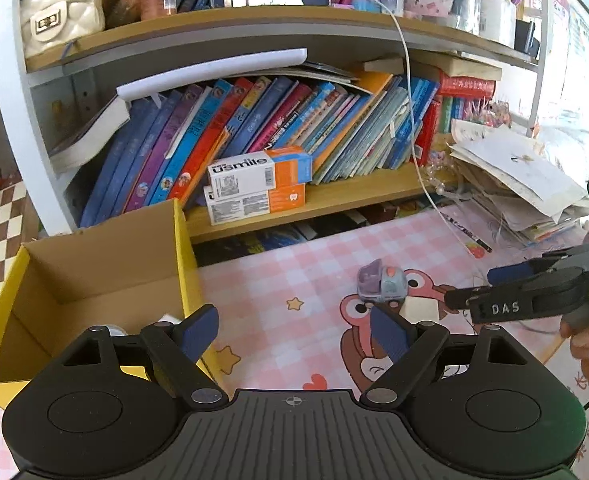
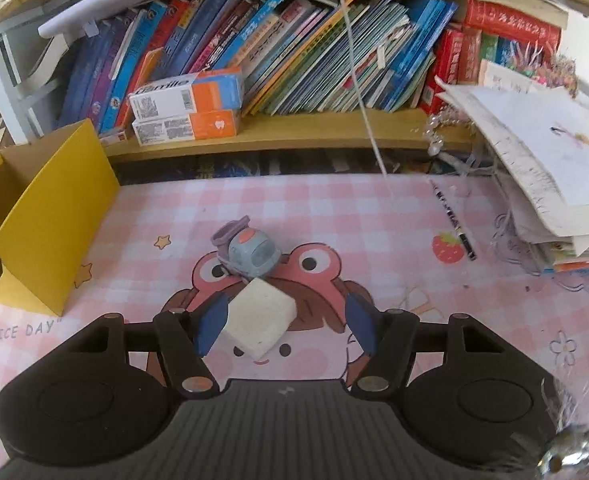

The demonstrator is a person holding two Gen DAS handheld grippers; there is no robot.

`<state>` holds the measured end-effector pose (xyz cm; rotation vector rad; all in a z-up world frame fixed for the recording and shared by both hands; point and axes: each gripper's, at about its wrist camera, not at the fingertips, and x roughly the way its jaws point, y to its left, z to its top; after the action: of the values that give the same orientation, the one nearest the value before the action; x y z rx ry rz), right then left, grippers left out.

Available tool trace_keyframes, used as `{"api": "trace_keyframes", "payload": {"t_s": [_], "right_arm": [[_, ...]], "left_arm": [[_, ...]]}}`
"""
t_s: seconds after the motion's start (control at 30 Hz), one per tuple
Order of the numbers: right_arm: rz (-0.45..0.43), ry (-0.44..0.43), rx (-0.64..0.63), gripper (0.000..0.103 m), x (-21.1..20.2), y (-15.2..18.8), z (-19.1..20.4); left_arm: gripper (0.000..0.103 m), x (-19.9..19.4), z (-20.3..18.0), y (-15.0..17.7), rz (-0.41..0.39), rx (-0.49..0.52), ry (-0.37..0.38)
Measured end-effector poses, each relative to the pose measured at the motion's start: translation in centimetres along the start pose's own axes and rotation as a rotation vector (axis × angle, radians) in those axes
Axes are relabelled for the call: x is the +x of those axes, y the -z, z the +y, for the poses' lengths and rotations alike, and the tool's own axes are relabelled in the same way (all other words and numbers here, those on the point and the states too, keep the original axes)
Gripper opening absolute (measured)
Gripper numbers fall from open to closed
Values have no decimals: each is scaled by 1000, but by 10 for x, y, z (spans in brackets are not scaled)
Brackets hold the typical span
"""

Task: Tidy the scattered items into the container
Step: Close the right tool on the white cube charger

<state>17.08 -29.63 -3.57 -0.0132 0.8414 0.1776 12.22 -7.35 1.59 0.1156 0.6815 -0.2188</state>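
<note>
A yellow cardboard box [image 1: 182, 240] stands open at the left of the pink checked mat; it also shows in the right wrist view [image 2: 54, 208]. A small white item lies inside it, mostly hidden. A grey-purple toy car [image 2: 248, 252] sits mid-mat, also in the left wrist view [image 1: 380, 282]. A white foam cube [image 2: 260, 320] lies just in front of the car, between the open fingers of my right gripper [image 2: 286, 326], touching the left pad. My left gripper [image 1: 294, 332] is open and empty beside the box. The right gripper also shows in the left wrist view [image 1: 470, 294].
A bookshelf with leaning books and two toothpaste boxes [image 2: 186, 108] runs along the back. A stack of papers [image 2: 546, 168] sits at the right. A pencil [image 2: 452, 220] and a white cable [image 2: 358, 80] lie on the mat.
</note>
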Motion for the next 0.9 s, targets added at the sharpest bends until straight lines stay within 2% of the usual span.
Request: {"api": "trace_keyframes", "payload": {"t_s": [0.27,0.47,0.9], "right_arm": [[10,-7,-24,63,17,8,3],[0,-31,11,63,27,16,4],[28,-56,-2,63,57,16,21]], "left_arm": [[85,19,0,0,26,-22,0],[85,34,-3,-2,42,-17,2],[85,58,-1,-7,60,-27,12]]}}
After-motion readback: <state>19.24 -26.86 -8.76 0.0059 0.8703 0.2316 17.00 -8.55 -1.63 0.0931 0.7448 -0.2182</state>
